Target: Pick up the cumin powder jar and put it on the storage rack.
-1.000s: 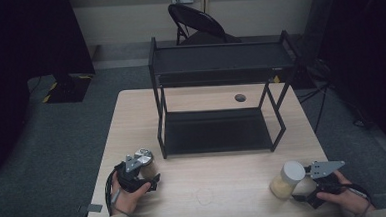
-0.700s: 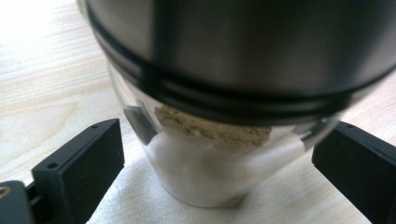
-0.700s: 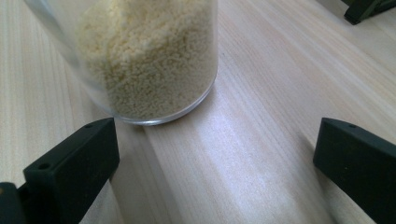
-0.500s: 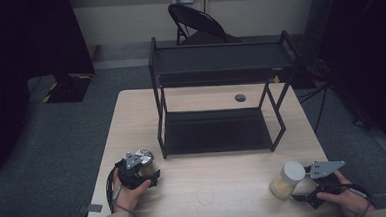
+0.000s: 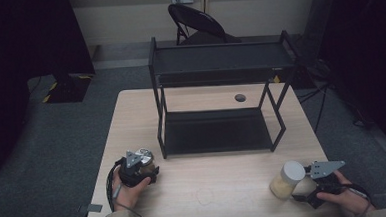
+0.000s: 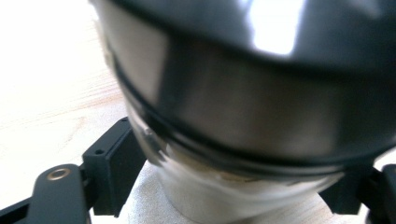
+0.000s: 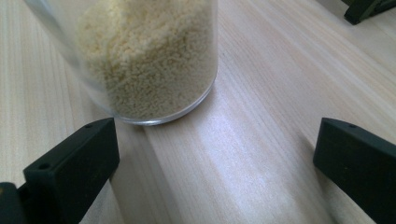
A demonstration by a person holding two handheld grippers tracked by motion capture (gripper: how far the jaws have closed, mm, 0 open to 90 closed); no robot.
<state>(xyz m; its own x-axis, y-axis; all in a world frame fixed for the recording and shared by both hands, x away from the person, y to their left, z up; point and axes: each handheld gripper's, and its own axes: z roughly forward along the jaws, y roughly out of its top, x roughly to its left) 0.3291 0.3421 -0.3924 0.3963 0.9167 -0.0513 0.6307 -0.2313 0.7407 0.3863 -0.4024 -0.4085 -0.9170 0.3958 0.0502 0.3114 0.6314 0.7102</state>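
A glass jar with a dark lid (image 6: 243, 102) looms close and blurred in the left gripper view, and both black jaws press its sides. In the high view that jar (image 5: 144, 159) stands near the table's front left, with my left gripper (image 5: 145, 169) shut on it. At the front right stands a clear jar of pale yellow grains (image 5: 286, 179) with a white lid. My right gripper (image 5: 305, 186) sits just behind it. In the right gripper view the grain jar (image 7: 149, 56) stands ahead and to the left of the right gripper (image 7: 215, 154), whose jaws are spread wide on bare wood.
A black two-tier metal rack (image 5: 218, 62) stands across the back half of the wooden table (image 5: 215, 187). A small round cable hole (image 5: 240, 97) lies under the rack. A folding chair (image 5: 196, 23) stands beyond the table.
My left gripper has edged forward and settled around the dark-lidded jar. The right gripper and the grain jar have stayed put.
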